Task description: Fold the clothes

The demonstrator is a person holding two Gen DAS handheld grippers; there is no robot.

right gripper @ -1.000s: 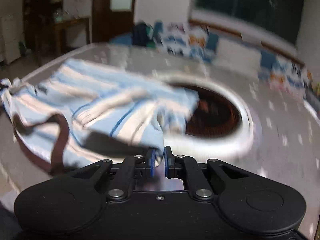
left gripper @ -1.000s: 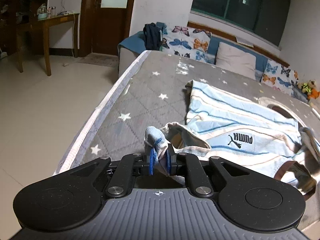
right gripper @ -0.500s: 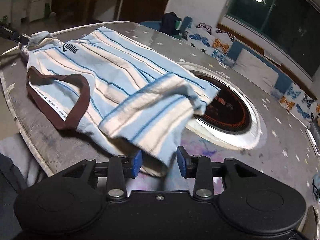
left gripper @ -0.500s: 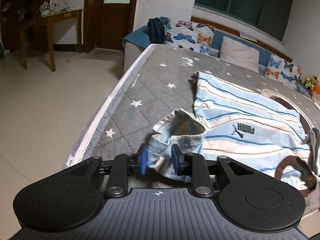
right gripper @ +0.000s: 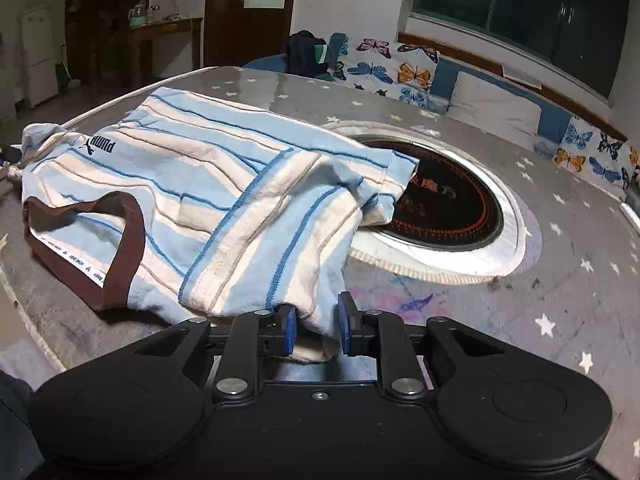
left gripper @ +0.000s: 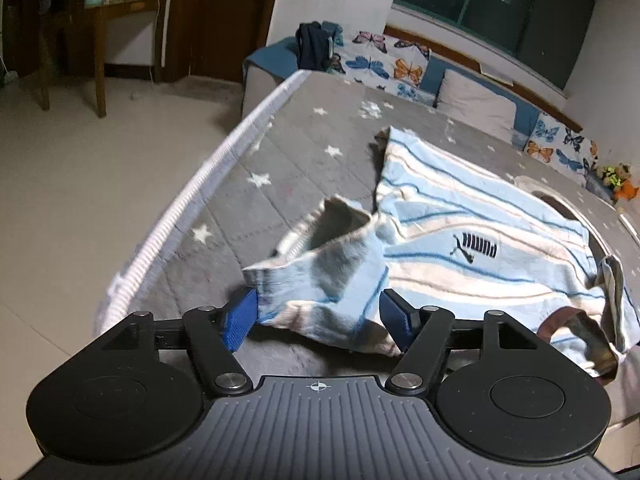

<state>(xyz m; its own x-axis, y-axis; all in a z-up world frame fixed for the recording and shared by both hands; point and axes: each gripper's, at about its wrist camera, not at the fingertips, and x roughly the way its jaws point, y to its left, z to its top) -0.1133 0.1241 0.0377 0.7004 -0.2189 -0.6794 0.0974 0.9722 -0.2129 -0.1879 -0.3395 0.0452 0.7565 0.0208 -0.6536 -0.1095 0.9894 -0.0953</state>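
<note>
Lying flat on the grey star-print table cover (left gripper: 288,160), the striped shirt (left gripper: 480,236) has its body next to the round black cooktop (right gripper: 444,204), with one edge draped over the cooktop's rim. The left gripper (left gripper: 318,318) is spread wide, a sleeve (left gripper: 328,276) loose between its fingers, untouched by either pad. The right gripper (right gripper: 316,328) is partly apart around the other sleeve (right gripper: 280,248); whether its pads touch the cloth I cannot tell.

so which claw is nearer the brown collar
Right. The right claw sits at the sleeve just beside the brown collar; the left claw is at the far sleeve.
</note>
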